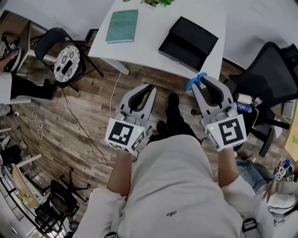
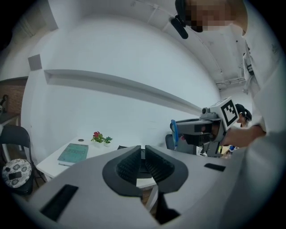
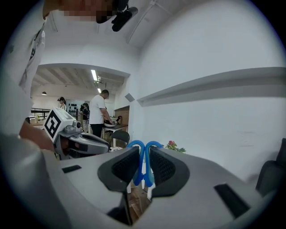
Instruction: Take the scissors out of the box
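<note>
My right gripper (image 1: 195, 82) is shut on the blue-handled scissors (image 1: 197, 80), held in the air in front of the white table (image 1: 153, 51). In the right gripper view the two blue handle loops (image 3: 144, 154) stick up between the jaws of the right gripper (image 3: 143, 166). The black box (image 1: 188, 42) lies open on the table beyond that gripper. My left gripper (image 1: 150, 89) hangs beside it, shut with nothing between its jaws; the left gripper view shows its pads (image 2: 134, 164) closed together and the right gripper (image 2: 175, 134) with the scissors off to the right.
A teal book (image 1: 122, 25) lies on the table's left part, a small plant (image 1: 158, 2) at its far edge. A black chair with a patterned cushion (image 1: 67, 62) stands left, an office chair (image 1: 274, 69) right. Cables trail over the wooden floor (image 1: 70, 125). People stand in the background (image 3: 99, 112).
</note>
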Action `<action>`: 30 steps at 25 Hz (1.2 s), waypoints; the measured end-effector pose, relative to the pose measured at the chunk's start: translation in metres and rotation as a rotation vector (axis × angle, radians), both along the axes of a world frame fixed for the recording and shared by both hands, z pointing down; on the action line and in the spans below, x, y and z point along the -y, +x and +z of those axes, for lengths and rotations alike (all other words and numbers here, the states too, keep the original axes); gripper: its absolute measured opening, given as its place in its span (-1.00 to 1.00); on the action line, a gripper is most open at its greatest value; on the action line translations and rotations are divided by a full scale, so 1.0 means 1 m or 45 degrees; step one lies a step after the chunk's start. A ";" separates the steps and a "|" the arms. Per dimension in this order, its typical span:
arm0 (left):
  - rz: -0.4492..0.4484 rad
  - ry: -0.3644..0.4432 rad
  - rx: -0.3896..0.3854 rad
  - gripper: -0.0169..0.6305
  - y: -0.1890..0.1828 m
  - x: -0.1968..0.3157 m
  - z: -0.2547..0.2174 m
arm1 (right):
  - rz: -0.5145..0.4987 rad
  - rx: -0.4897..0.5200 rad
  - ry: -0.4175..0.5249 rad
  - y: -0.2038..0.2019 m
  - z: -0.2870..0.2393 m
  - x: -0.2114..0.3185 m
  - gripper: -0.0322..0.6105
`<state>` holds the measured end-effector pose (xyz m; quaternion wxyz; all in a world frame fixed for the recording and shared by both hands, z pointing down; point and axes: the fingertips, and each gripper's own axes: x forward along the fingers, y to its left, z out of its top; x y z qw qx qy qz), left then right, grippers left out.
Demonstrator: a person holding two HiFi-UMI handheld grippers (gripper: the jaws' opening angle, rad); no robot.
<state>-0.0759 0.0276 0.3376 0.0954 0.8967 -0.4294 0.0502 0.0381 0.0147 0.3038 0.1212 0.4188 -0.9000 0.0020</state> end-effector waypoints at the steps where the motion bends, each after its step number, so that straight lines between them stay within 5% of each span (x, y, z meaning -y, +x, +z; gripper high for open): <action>1: -0.004 0.005 -0.007 -0.82 -0.001 -0.006 -0.002 | -0.006 0.010 0.002 -0.001 -0.002 -0.007 -0.64; 15: 0.042 0.048 -0.033 -0.86 -0.004 -0.059 -0.016 | 0.016 0.110 -0.030 -0.006 -0.010 -0.075 -0.65; 30: 0.083 0.086 -0.070 -0.86 0.023 -0.055 -0.040 | 0.029 0.128 0.001 0.008 -0.026 -0.080 -0.65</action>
